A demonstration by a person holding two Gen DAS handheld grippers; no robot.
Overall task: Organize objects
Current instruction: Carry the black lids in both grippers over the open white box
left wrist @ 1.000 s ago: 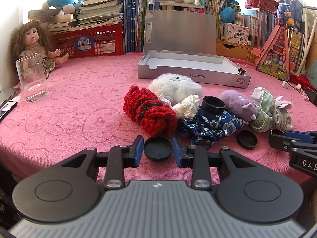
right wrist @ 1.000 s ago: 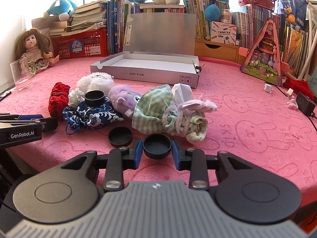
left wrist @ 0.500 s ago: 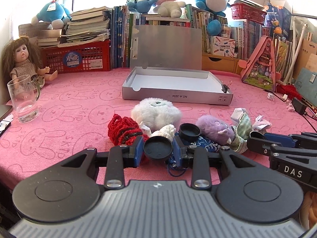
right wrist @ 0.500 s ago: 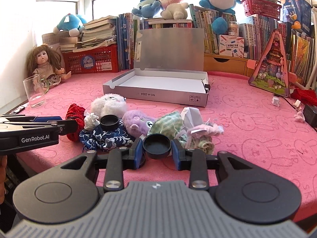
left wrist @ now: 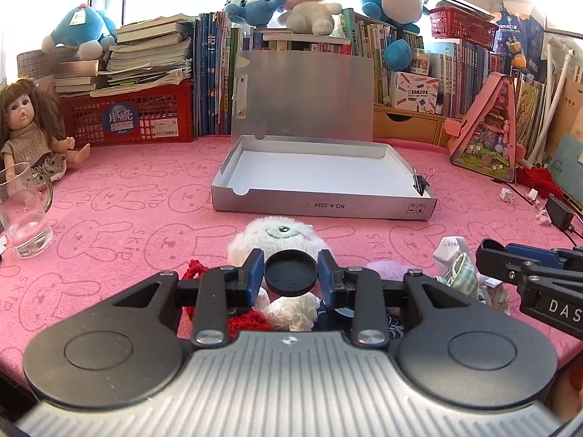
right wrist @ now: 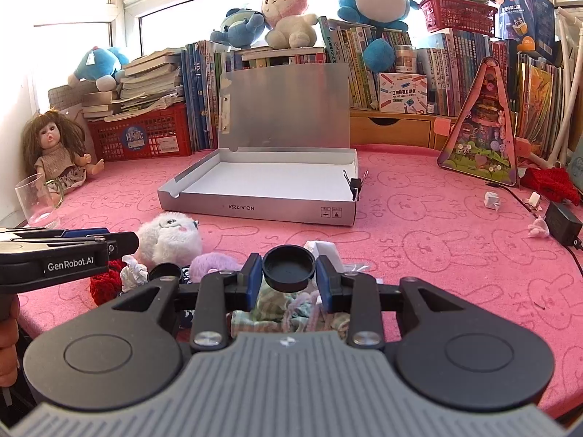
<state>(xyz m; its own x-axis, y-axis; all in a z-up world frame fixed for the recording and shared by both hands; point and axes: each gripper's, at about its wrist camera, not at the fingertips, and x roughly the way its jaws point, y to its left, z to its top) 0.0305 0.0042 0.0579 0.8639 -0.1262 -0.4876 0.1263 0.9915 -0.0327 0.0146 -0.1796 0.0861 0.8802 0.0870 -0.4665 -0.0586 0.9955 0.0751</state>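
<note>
1. Left gripper [left wrist: 290, 273] clamps a round black cap [left wrist: 290, 272], flat side up, above the toy pile.
2. Right gripper [right wrist: 289, 268] clamps a second cap [right wrist: 289, 268], hollow up.
3. Open box [left wrist: 320, 208] lies beyond; white plush [left wrist: 277, 236] sits between.

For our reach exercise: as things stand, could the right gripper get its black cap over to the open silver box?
Probably yes. The right gripper has its jaws shut on a black cap, held above the pile of soft toys. The pink cloth up to the silver box lies bare, and the box is open.
</note>
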